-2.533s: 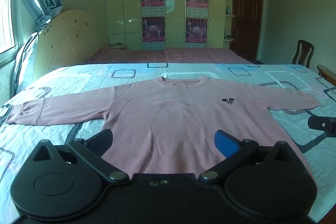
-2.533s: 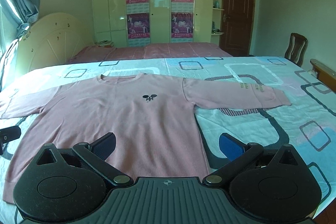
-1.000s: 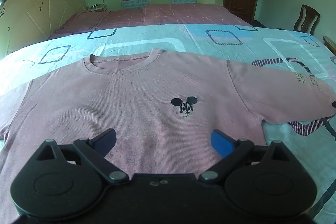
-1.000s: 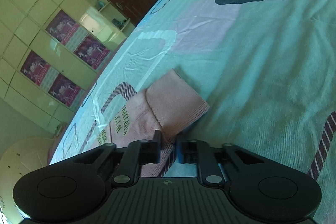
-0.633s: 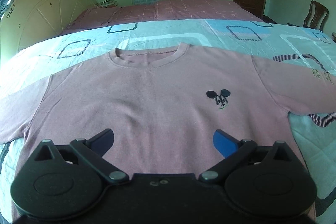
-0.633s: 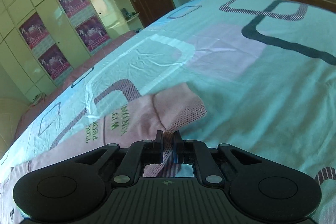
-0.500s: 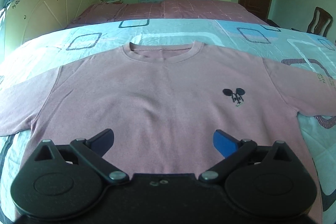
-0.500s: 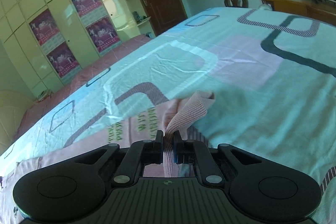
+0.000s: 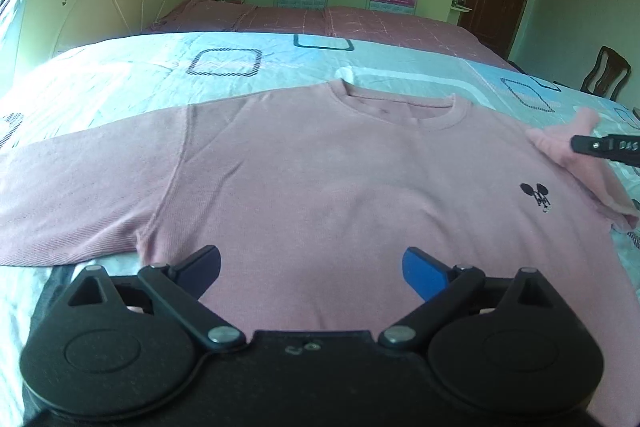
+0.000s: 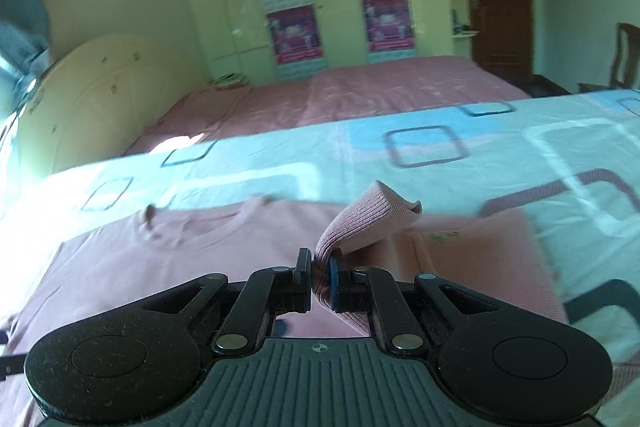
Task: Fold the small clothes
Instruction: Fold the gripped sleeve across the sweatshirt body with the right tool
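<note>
Bed [image 9: 120, 75] is carrying the pink sweater [image 9: 320, 179]; right hand-held gripper [image 10: 320, 273] is pinching its cuff [image 10: 360, 223], seemingly lifted, while only the left view shows the left hand-held gripper [image 9: 312, 263] gaping wide, empty.

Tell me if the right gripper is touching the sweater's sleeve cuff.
Touching. In the right wrist view the right gripper is shut on the pink sleeve cuff, with the ribbed fabric pinched between both fingers and lifted above the sweater.

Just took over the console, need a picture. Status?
Right gripper shut on sleeve cuff, lifted over pink sweater. Left gripper open above hem. Nothing in the way.
</note>
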